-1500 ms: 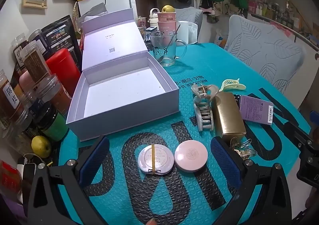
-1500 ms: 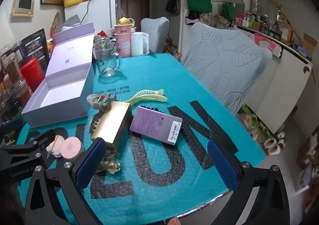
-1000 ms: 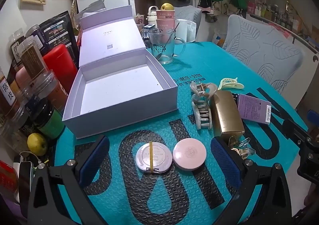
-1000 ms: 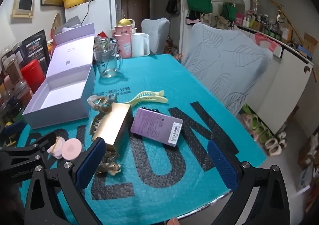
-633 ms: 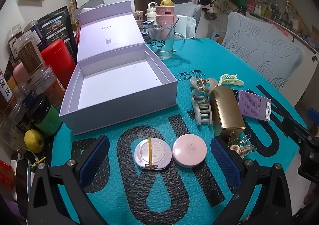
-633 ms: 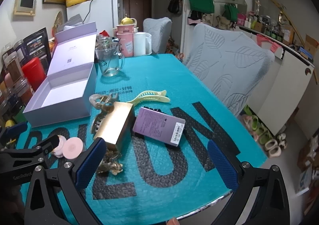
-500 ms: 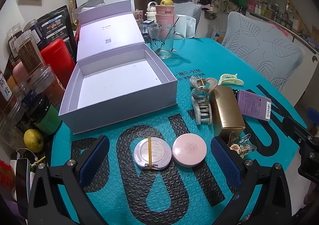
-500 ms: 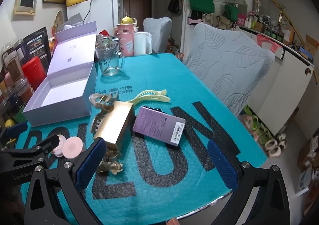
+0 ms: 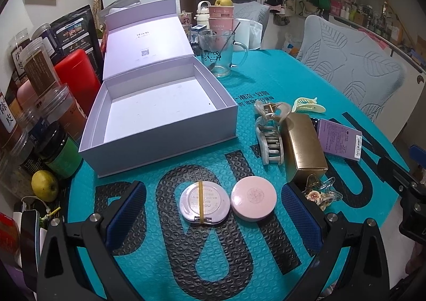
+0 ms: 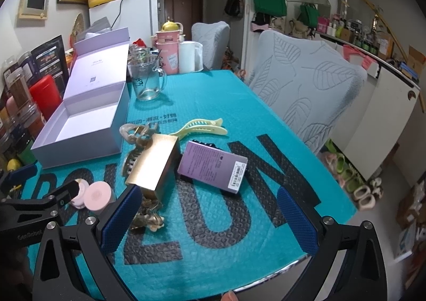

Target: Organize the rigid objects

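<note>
An open, empty lavender box (image 9: 162, 114) sits on the teal mat, also in the right wrist view (image 10: 80, 125). In front of it lie a white round compact with a yellow band (image 9: 203, 203) and a pink round compact (image 9: 253, 198). To the right are a grey hair claw (image 9: 269, 138), a gold box (image 9: 303, 150), a purple box (image 9: 342, 138), a yellow clip (image 9: 308, 104) and a small flowered clip (image 9: 319, 194). My left gripper (image 9: 213, 210) is open, its jaws either side of the two compacts. My right gripper (image 10: 207, 215) is open and empty above the mat, near the gold box (image 10: 154, 165) and purple box (image 10: 213, 166).
Jars (image 9: 34, 104), a red canister (image 9: 77, 77) and a lemon (image 9: 44, 185) crowd the left edge. A glass mug (image 9: 219, 53) and pink cups (image 9: 221, 18) stand behind the box. A grey chair (image 10: 306, 88) is at the right. The table edge (image 10: 266, 274) is near.
The left wrist view has drifted slightly; the box and compacts sit a little lower and closer. Nothing on the mat has moved and both grippers stay open.
</note>
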`<state>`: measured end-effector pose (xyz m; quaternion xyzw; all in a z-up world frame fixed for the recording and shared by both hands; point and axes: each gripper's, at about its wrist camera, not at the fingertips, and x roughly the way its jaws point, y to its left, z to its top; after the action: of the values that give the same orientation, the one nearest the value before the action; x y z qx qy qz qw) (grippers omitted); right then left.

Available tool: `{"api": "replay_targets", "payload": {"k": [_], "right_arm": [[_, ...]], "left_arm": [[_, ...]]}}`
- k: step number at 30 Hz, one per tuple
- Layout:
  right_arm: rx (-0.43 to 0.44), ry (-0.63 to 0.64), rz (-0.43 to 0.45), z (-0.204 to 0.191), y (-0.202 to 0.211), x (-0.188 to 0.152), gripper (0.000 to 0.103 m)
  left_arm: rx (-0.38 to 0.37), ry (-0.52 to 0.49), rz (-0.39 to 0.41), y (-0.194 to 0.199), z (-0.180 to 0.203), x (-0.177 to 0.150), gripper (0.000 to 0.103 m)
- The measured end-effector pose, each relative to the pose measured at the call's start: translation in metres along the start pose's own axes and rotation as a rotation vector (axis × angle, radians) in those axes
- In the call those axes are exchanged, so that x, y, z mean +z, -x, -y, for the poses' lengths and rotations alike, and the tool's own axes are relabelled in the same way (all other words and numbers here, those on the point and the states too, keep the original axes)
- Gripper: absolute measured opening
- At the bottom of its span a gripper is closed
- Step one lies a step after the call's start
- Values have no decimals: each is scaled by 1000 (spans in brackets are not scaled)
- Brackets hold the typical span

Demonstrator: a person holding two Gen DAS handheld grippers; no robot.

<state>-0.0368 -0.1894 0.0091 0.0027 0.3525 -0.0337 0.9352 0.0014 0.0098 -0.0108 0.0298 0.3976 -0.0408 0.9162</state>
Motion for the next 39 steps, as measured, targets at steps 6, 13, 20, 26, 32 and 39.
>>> {"api": "replay_targets", "payload": {"k": [6,13,20,26,32,39], "right_arm": [[2,-1,-5,0,0,0,103],[12,-2,-12,1,1,-2,103],[11,1,-14,0,1,-1,103],[17,5,-16,0,1,-1,103],[25,14,-2,1,2,0,103],[57,13,-20,1,-5,-6,103]], "left_arm": [[5,-7,1,1,1,0,103],[3,-10,-2,1,1,0,103],[4,-12,1,3,2,-1,103],[3,-12,1,3,2,-2,103],[20,-20,12,4,2,-4,103],[10,-10,3,-1,-2,-9,103]]}}
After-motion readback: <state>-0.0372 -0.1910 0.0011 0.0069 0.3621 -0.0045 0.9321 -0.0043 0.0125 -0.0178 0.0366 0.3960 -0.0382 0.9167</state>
